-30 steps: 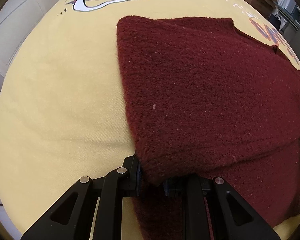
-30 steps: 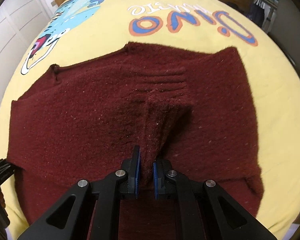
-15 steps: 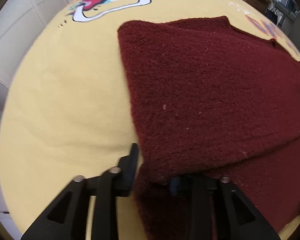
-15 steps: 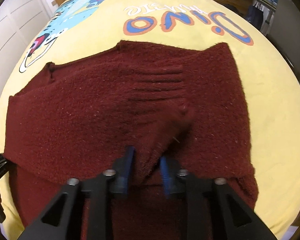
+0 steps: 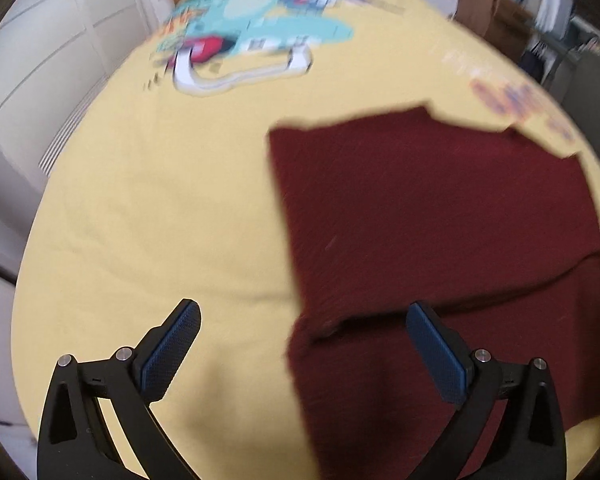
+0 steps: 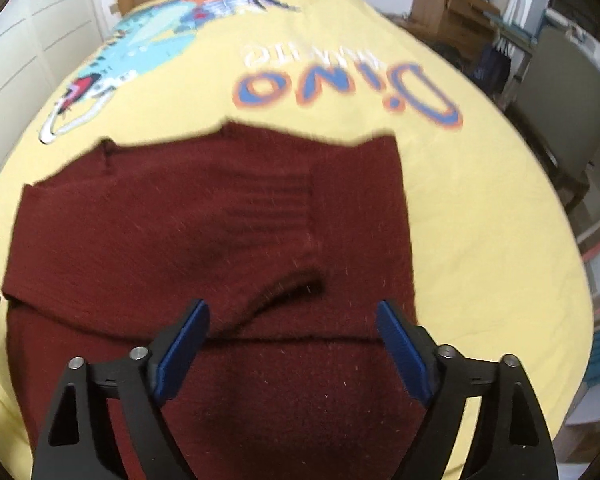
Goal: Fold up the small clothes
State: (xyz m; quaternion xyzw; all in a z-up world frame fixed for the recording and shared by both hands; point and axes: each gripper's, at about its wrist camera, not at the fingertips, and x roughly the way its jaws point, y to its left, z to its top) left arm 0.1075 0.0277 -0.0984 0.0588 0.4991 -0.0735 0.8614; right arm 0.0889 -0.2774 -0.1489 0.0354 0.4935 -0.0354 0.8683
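A dark red knitted sweater [image 5: 440, 216] lies folded on a yellow bedspread [image 5: 160, 200]. Its upper layer is laid over the lower part, with a fold edge across the near side. In the right wrist view the sweater [image 6: 180, 232] fills the middle, with a ribbed cuff [image 6: 272, 196] on top. My left gripper [image 5: 302, 350] is open and empty, above the sweater's near left corner. My right gripper [image 6: 292, 344] is open and empty, above the sweater's near fold edge.
The bedspread has a cartoon dinosaur print [image 5: 252, 28] and "Dino" lettering [image 6: 340, 84]. White cupboard doors [image 5: 40, 60] stand at the left. Cardboard boxes [image 6: 448, 0] and a grey chair [image 6: 572, 112] are beyond the bed's right side.
Both grippers have let go of the sweater and opened wide. Both have pulled up and back, so more of the bed shows. The folded layer now lies flat.
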